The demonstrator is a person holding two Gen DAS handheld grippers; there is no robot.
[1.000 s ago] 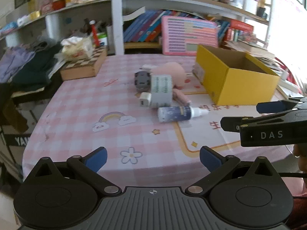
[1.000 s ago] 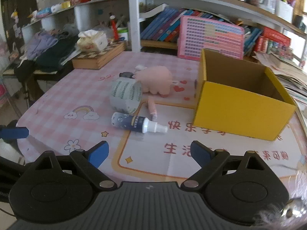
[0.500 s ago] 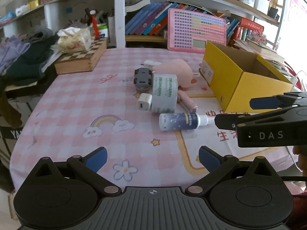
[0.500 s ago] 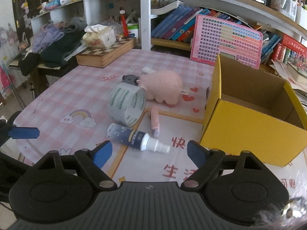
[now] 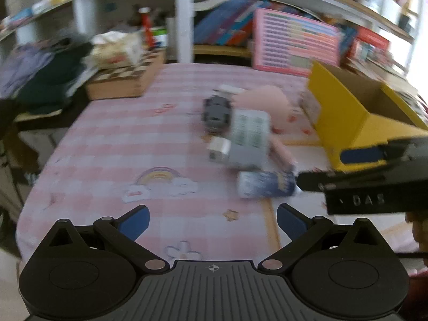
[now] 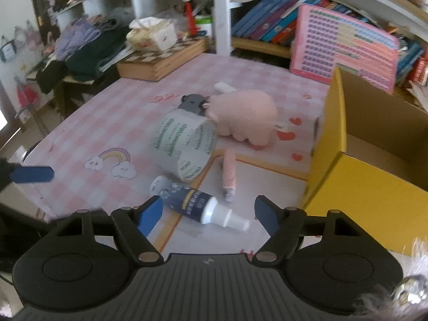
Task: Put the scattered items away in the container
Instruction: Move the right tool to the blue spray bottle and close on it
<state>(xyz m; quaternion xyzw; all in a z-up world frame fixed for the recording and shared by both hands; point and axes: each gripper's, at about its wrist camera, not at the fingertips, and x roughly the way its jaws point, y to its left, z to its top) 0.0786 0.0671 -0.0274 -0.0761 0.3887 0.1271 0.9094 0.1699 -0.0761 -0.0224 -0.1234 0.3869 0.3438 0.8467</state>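
A dark blue spray bottle with a white cap lies on the pink checked tablecloth, just ahead of and between the fingertips of my right gripper. Its jaws are closing, and the pads stand clear of the bottle. Behind the bottle are a tape roll, a pink tube, a pink plush and a grey toy car. The open yellow box stands to the right. My left gripper is open over bare cloth, left of the bottle. A white charger leans by the tape roll.
A wooden chessboard box with a tissue pack sits at the table's back left. A pink chart board leans behind the yellow box. Bookshelves run along the back, and clothes are piled at far left. The table's near edge curves just below the grippers.
Both grippers have moved in toward the items, which look larger. The right gripper's fingers have narrowed, and the spray bottle now lies between its tips. The left jaws are unchanged.
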